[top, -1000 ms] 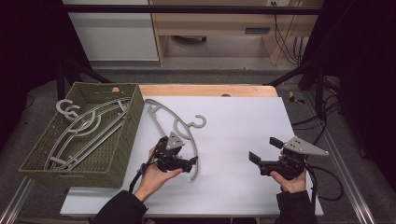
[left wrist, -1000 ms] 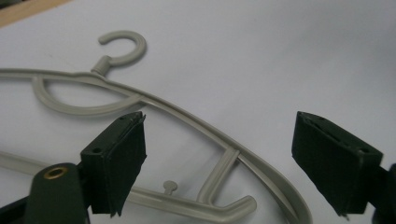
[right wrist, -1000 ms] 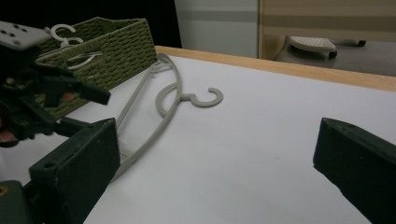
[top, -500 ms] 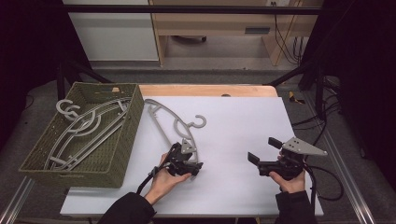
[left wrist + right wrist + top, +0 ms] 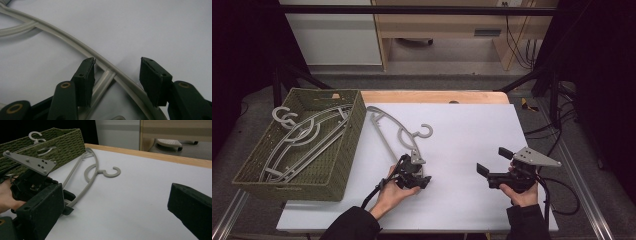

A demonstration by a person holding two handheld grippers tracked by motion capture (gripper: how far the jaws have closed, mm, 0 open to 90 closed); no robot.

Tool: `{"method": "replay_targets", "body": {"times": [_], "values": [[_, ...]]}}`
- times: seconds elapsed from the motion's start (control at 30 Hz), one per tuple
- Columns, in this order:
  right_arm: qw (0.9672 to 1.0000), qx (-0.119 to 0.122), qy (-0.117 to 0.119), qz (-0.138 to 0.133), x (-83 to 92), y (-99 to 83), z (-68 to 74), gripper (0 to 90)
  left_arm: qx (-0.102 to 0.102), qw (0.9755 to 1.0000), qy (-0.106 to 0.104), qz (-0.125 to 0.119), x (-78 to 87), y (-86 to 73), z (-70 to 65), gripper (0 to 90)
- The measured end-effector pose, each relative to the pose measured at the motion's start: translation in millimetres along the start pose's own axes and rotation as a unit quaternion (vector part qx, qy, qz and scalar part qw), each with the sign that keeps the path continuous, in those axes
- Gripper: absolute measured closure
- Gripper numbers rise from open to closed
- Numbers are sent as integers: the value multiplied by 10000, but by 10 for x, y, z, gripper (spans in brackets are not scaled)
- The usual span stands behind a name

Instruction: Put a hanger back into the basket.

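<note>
The left hand-held gripper (image 5: 413, 176) sits low in the centre of the high view, down on the near end of the hanger (image 5: 396, 131). In the left gripper view its jaws have just been closing and straddle the rail (image 5: 100, 58) where a short strut (image 5: 102, 83) joins it. The left pad (image 5: 86, 80) lies against the strut; the right pad (image 5: 152, 80) stands clear of the rail, so nothing is clamped yet.

To do the grasp well, I judge the jaws should close squarely across the rail and strut together, with the plastic deep between the pads rather than at their tips. The joint is a good spot, since it should stop the thin rail from sliding along the pads. The hanger lies flat on the tabletop (image 5: 472, 135), so the pad tips need to stay pressed down as they close or the rail may slip under them.

The hanger runs from the gripper up and left, its hook (image 5: 426, 131) at mid-frame and its far end beside the basket (image 5: 343, 159) at the left, which already holds other hangers (image 5: 299, 140). A long, light hanger held at one end will likely swing, so lift slowly and level.

The right hand-held gripper (image 5: 494, 162) hovers at lower right with jaws wide apart and nothing between them.
</note>
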State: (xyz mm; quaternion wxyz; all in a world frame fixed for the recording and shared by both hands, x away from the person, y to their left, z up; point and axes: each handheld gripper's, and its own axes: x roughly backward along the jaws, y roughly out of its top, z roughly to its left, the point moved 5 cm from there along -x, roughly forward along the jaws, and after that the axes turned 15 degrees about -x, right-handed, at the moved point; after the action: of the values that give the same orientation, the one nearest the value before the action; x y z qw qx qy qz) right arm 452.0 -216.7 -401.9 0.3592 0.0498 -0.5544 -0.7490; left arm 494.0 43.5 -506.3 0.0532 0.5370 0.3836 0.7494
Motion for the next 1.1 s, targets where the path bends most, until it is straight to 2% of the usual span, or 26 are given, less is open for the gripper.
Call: {"method": "replay_targets", "body": {"times": [0.17, 0.33, 0.7, 0.8, 0.83, 0.87, 0.97, 1.03, 1.1], "values": [[10000, 2, 13, 5, 5, -3, 4, 11, -192, 9994, -114, 245, 109, -92, -50, 472], [10000, -12, -9, -12, 10, 0, -1, 11, -268, 9990, -226, 265, 280, -281, -94, 501], [10000, -7, -3, -1, 8, -7, 3, 11, -114, 9980, -430, 458, 749, -784, -114, 599], [10000, -17, -10, -4, 3, -7, 5, 12, -16, 9981, -431, 448, 774, -803, -100, 621], [10000, -6, -21, 1, -1, -8, 4, 12, 14, 9986, -348, 387, 753, -785, -86, 628], [10000, -21, -21, 13, -6, -12, 8, 12, 17, 9990, -239, 386, 727, -762, -64, 595], [10000, 11, -17, 34, -16, -17, 7, 12, 180, 9991, -129, 369, 635, -691, 21, 510], [10000, 11, -14, 35, -14, -17, 8, 12, 294, 9987, -71, 421, 581, -674, 68, 510], [10000, -9, -9, 20, -8, -12, 9, 12, 358, 9987, -3, 364, 569, -668, 84, 532]]}}
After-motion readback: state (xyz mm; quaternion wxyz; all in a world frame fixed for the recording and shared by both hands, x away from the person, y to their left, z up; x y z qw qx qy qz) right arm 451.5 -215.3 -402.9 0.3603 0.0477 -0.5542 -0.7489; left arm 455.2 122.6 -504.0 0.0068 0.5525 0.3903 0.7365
